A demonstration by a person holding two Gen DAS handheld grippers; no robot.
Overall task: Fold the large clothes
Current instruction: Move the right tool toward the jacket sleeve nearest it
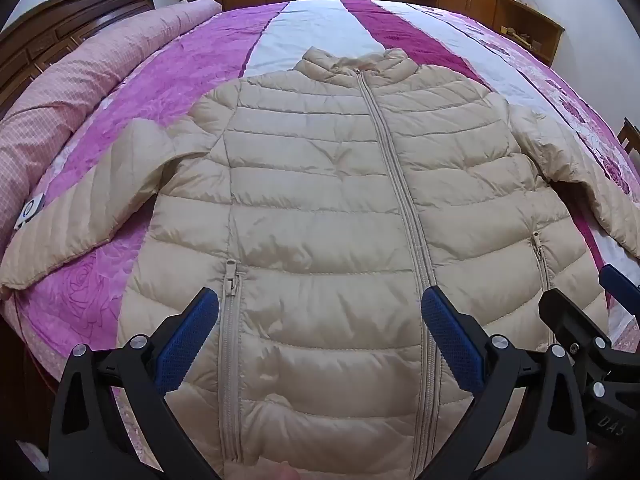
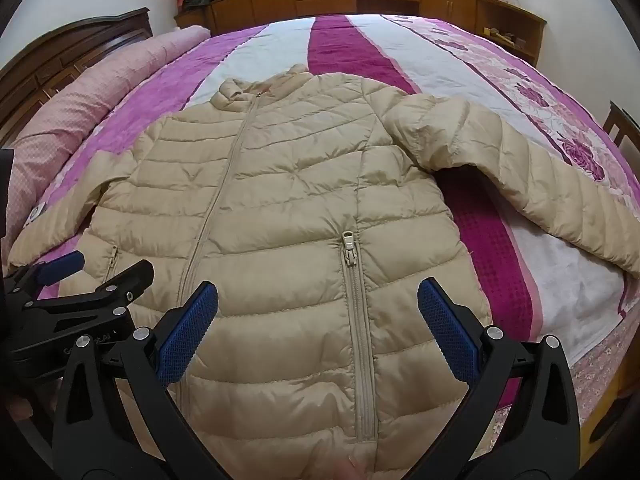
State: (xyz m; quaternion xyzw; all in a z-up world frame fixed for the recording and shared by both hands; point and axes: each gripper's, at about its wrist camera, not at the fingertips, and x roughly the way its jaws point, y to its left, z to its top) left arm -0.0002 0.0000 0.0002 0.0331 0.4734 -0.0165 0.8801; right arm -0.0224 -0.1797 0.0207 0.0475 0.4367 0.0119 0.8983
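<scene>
Fingers [image 1: 188,344] of both grippers spread wide, holding nothing, beige puffer jacket [image 1: 320,200] flat beneath them

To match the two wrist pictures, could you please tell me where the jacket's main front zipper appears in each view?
Left wrist: the front zipper runs down just right of centre.
Right wrist: it slants down left of centre.
Shared landmark: the jacket's collar, at the zipper's top in both views.
</scene>
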